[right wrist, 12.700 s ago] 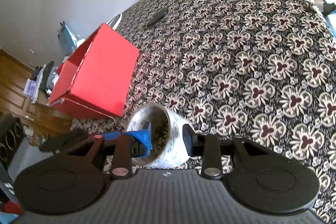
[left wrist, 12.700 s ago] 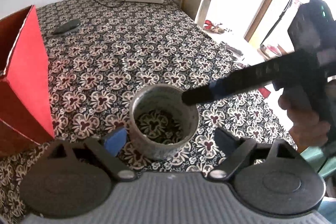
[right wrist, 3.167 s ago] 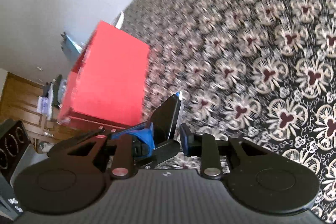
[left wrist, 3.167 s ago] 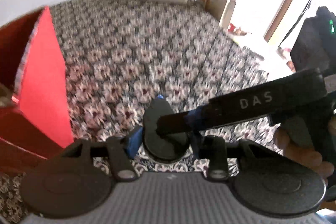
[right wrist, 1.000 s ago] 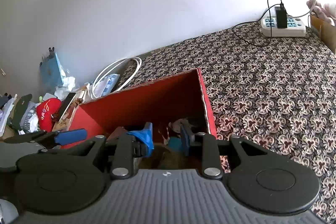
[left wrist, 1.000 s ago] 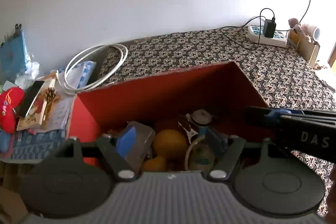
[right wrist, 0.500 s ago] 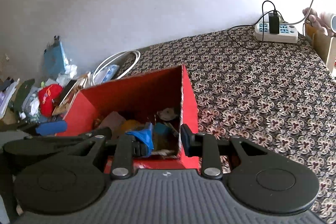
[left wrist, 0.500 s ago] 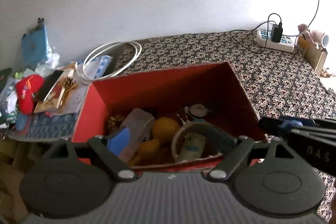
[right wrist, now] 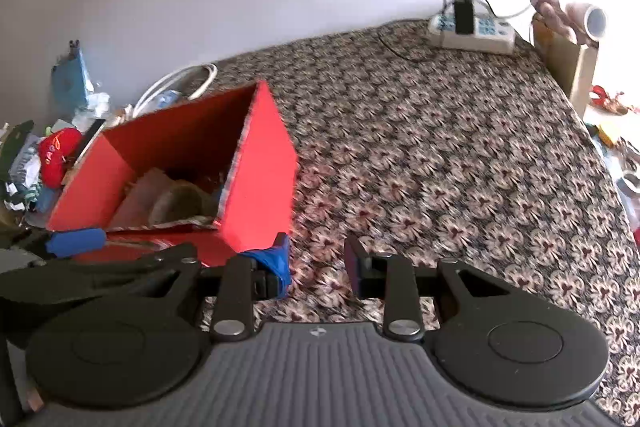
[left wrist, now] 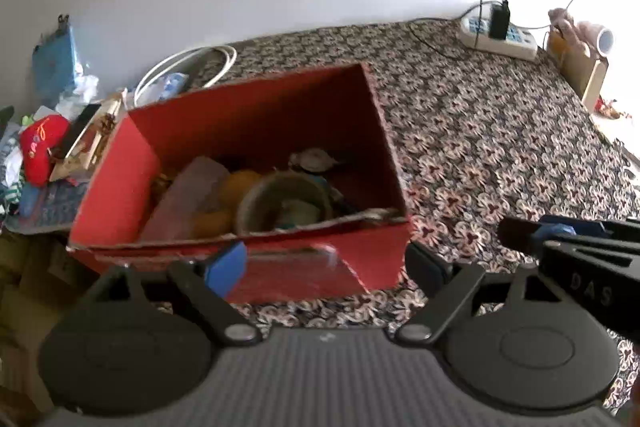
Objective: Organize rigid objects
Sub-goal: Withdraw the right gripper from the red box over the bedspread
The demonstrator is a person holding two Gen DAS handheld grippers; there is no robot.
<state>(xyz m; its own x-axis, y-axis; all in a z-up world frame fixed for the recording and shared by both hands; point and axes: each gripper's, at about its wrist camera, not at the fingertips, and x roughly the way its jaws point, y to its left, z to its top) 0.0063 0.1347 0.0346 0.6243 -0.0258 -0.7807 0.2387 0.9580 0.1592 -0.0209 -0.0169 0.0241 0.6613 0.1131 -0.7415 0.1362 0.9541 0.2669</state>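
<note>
- Spreading across most of both views, the patterned cloth (right wrist: pixel 460 167) carries everything; from 12 to 5 o'clock of the right view it lies bare of loose items.
- Red box (left wrist: pixel 256 131) sits at the cloth's 9 o'clock side, open-topped, its near wall torn and bowed.
- Inside it lie a bowl (left wrist: pixel 280 203), tipped toward the camera, a pinkish slab (left wrist: pixel 188 199) at its 9 o'clock, and something orange (left wrist: pixel 240 183) between them.
- Left claw (left wrist: pixel 324 265) hangs at the near wall, jaws wide apart, nothing between them.
- Right claw (right wrist: pixel 316 263), at 3 o'clock of the box, is empty, its jaws narrowly apart and opening.
- Power strip (left wrist: pixel 500 35) lies at 1 o'clock.
- Risk, as I judge it: the open left fingers sit close to the weak wall; a careless sweep could snag it, drag the box and spill the bowl.
</note>
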